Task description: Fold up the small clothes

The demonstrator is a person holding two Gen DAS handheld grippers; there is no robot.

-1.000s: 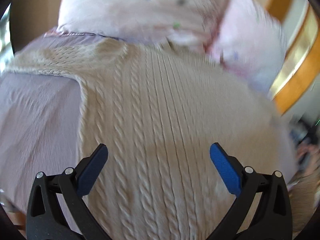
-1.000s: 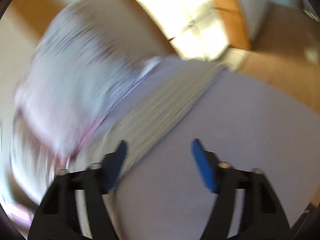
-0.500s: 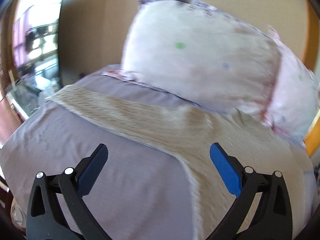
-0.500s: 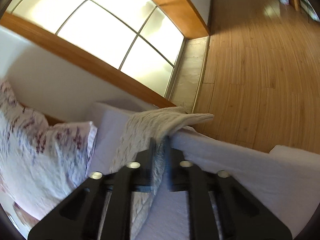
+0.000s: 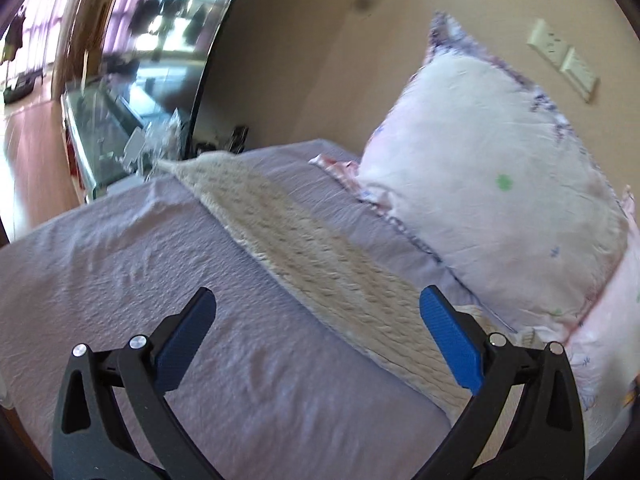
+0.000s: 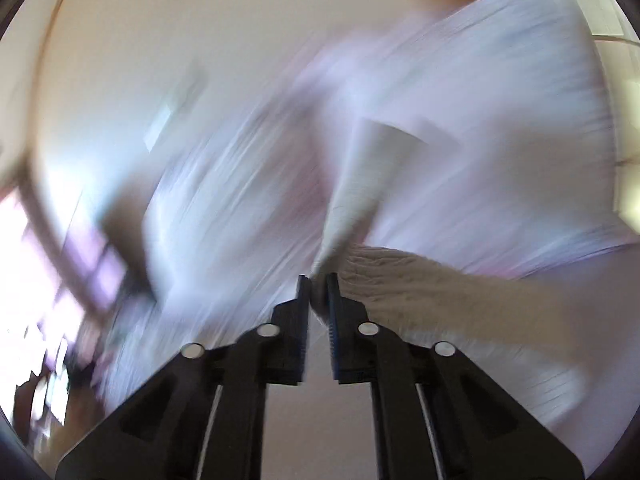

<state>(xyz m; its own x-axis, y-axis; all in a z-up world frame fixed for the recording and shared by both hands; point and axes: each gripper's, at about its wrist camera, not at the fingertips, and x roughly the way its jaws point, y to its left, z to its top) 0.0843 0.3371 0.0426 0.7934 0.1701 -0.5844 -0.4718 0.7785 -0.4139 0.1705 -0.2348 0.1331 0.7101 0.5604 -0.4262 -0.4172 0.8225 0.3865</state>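
A cream cable-knit sweater (image 5: 304, 252) lies on the lilac bed sheet (image 5: 132, 264), with one sleeve stretched towards the far left corner of the bed. My left gripper (image 5: 316, 320) is open and empty, hovering above the sheet beside the sweater's edge. My right gripper (image 6: 318, 284) is shut on a fold of the cream sweater (image 6: 432, 292), which trails off to the right; this view is heavily blurred by motion.
Two pale floral pillows (image 5: 500, 184) stand against the beige wall at the head of the bed. A mirror or glass panel (image 5: 132, 60) and a cluttered surface lie beyond the bed's far left corner. Wall sockets (image 5: 564, 62) sit above the pillows.
My right gripper closed on the sweater's edge and is swinging fast with it. My left gripper stayed open and moved off the sweater's body towards the sleeve and bare sheet.
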